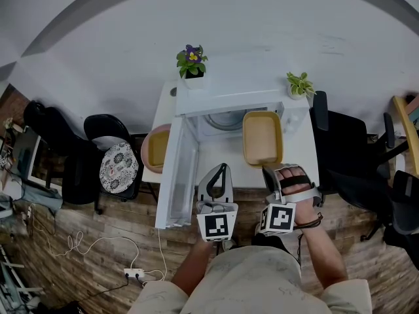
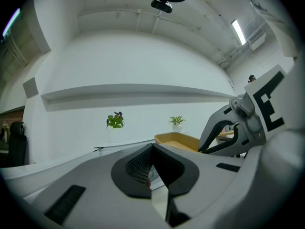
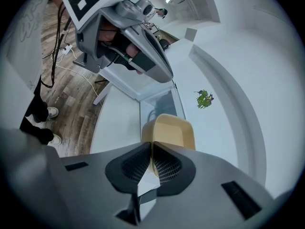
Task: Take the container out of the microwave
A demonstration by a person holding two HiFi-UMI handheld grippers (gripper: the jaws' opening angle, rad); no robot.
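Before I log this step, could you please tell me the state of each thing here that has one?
Microwave door: swung fully open.
Container: empty, gripped at its near rim.
Right gripper: fingers shut on the Container.
Left gripper: fingers shut, holding nothing.

The head camera sits above the person and looks steeply down on the white surface point(image 1: 226, 156) and the open microwave point(image 1: 229, 103), with the left tongs point(image 1: 221, 170) and right tongs point(image 1: 268, 171) near the frame's bottom edge. The left gripper camera rides low behind its own jaws and faces level across the surface toward the far wall. The right gripper camera tilts downward along its jaws, close over the yellow container point(image 3: 171, 130). All three views share that container and the flowering plant point(image 1: 191, 61). Each gripper view also catches the other tongs at its edge.
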